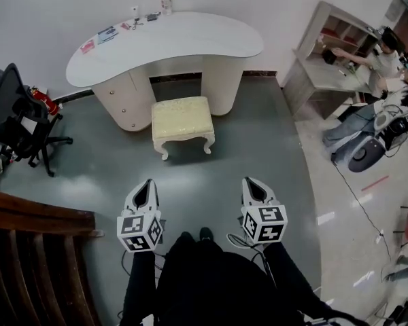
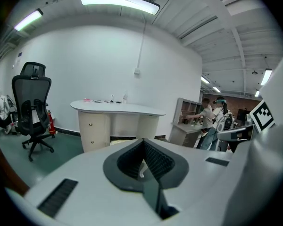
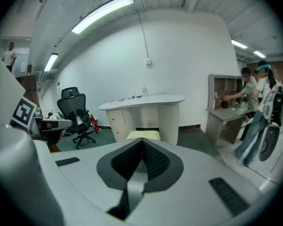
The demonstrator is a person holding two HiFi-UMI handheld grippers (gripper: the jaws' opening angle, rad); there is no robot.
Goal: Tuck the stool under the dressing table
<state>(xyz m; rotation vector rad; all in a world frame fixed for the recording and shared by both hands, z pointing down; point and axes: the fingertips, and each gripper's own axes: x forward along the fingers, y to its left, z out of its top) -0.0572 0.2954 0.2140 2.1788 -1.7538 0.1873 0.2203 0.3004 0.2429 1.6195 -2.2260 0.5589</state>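
A person in black stands on a grey-green floor (image 1: 258, 134) facing a white kidney-shaped bench (image 1: 190, 36) set against the wall, with a claw in each hand. The cream-cushioned stool (image 1: 182, 123) stands at 12 o'clock from the person, on the floor just in front of the knee gap between the bench's 2 pedestals. Most of its seat lies clear of the top, and its rear edge appears to sit at the gap's mouth, though the steep angle makes that hard to judge.

The left claw (image 1: 147, 184) and right claw (image 1: 250, 180) are held side by side at waist level, well apart from the stool and pointing toward it. In each claw's own view the ribbed pads meet at the tip, so both are closed and neither grips anything. The stool shows just above the right claw's tip (image 3: 142, 139) in the right gripper view, while the left claw (image 2: 143, 140) points at the bench's left pedestal.

A clear bottle (image 1: 166, 2) and small items sit at the bench's far edge. A black office chair (image 1: 13, 111) stands at 10 o'clock. At 2 o'clock, 2 people (image 1: 381, 66) work at a shelved unit.
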